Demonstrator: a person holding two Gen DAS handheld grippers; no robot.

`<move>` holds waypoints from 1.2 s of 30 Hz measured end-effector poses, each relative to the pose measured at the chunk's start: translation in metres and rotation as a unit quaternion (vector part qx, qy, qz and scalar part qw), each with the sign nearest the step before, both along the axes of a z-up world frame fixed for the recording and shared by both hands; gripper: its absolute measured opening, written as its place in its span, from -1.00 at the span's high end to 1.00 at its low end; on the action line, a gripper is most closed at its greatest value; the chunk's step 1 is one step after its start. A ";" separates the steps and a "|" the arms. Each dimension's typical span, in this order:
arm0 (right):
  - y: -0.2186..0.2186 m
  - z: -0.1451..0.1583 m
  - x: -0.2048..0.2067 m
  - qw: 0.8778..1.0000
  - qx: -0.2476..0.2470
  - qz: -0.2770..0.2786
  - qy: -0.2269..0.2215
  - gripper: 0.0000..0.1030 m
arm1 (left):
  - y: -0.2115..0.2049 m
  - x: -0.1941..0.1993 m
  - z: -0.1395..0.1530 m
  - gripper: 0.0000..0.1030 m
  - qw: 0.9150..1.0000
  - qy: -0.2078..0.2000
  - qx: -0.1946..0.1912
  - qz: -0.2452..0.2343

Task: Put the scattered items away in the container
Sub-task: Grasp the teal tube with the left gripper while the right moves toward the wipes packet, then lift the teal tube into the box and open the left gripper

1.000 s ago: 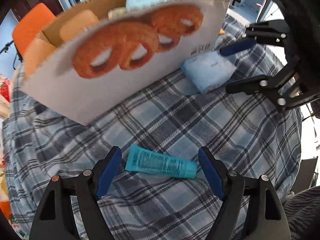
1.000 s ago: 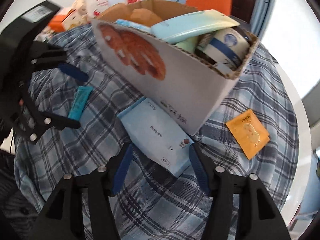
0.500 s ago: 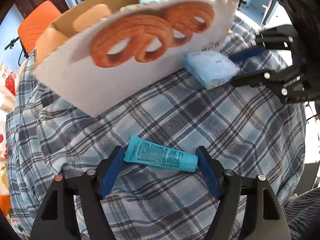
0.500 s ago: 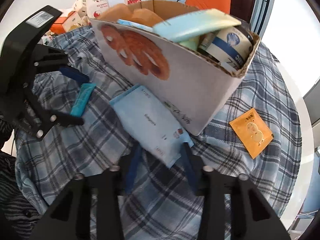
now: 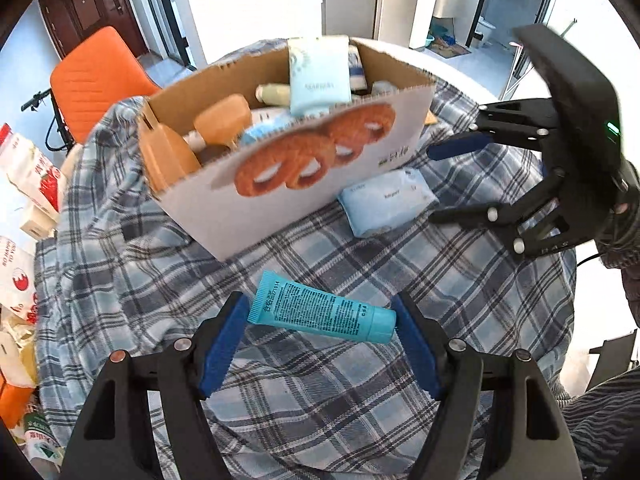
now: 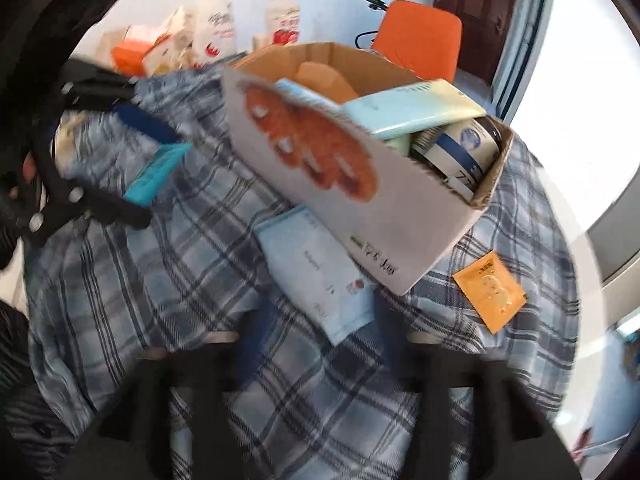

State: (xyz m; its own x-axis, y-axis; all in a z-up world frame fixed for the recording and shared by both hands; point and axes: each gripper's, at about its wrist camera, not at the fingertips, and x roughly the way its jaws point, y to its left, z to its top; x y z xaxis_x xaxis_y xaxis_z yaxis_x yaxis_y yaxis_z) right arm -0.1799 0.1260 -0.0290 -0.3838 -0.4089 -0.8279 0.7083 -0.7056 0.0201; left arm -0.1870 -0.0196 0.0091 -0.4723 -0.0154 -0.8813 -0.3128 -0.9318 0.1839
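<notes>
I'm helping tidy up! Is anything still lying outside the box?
Yes. Three things still lie on the checked cloth outside the cardboard box: a teal tube, a pale blue packet against the box's front, and an orange sachet beside its corner.

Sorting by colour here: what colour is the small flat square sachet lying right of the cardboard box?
Orange, the small flat square sachet shows best in the right wrist view.

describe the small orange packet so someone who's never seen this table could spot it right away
Start at the cardboard box printed with pretzels on the plaid tablecloth. Beyond its end corner, an orange sachet lies flat and alone on the cloth. It is the only loose orange item; its neighbour, the pale blue pack, lies against the box.
</notes>
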 end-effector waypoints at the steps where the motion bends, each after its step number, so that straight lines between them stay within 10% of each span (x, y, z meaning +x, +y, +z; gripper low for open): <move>1: 0.001 -0.002 -0.006 1.000 -0.007 -0.002 -0.010 -0.24 | -0.001 0.000 0.004 -0.47 1.000 0.004 0.000 0.001; 26: -0.037 0.006 0.012 0.999 -0.019 0.044 -0.025 0.14 | -0.010 -0.044 0.099 -0.47 0.995 0.099 0.021 0.011; 31: -0.022 0.035 0.018 0.998 -0.057 0.020 0.007 0.14 | -0.029 -0.073 0.083 -0.47 0.992 0.103 0.044 0.056; 36: -0.017 0.063 0.012 0.994 -0.103 -0.008 0.034 0.14 | -0.034 -0.081 0.057 -0.48 0.990 0.114 -0.012 0.082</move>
